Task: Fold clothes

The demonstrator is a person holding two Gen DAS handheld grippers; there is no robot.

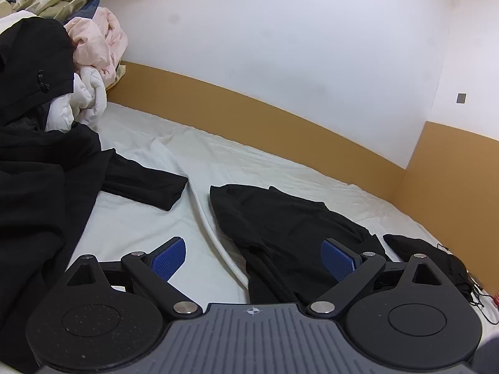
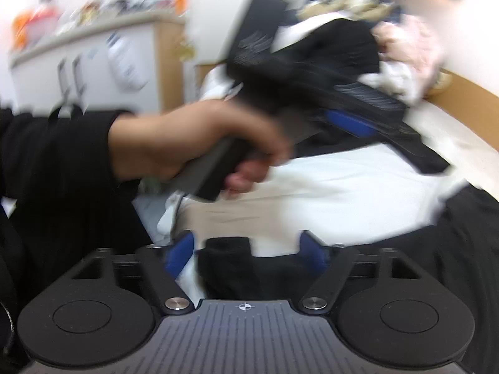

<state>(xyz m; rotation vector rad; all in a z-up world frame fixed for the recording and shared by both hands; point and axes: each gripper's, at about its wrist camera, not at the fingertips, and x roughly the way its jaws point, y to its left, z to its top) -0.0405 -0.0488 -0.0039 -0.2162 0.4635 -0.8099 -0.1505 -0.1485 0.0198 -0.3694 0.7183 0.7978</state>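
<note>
**Left tongs**
- State: the left tongs [image 1: 253, 258] are released. The two blue pads [image 1: 168, 258] stand wide apart and grip nothing.
- Ahead, from between the pads over to the right-hand pad: a black garment [image 1: 280, 218] lies crumpled on the white bed sheet [image 1: 140, 221], reaching in under that pad.
- Ahead and left: a black sleeve end [image 1: 146, 184] lies flat on the sheet, joined to a larger mass of black cloth [image 1: 37, 187] at the left edge.
- Far left, beyond that cloth: a heap of clothes [image 1: 93, 46] in pink, white and beige.
- Right of the tongs: a small black item [image 1: 436, 258] with a thin cable.
- Behind the bed: a tan board [image 1: 249, 115] under a white wall.

**Right tongs**
- State: the right tongs [image 2: 246, 254] are released. The view is blurred, but the pads stand apart. A fold of black cloth [image 2: 227, 258] lies between them, and a strip of white sheet shows between it and the left-hand pad.
- Ahead and left: a person's hand [image 2: 202, 143], in a black cuff [image 2: 56, 155], holds the handle of the left tongs above the sheet.
</note>
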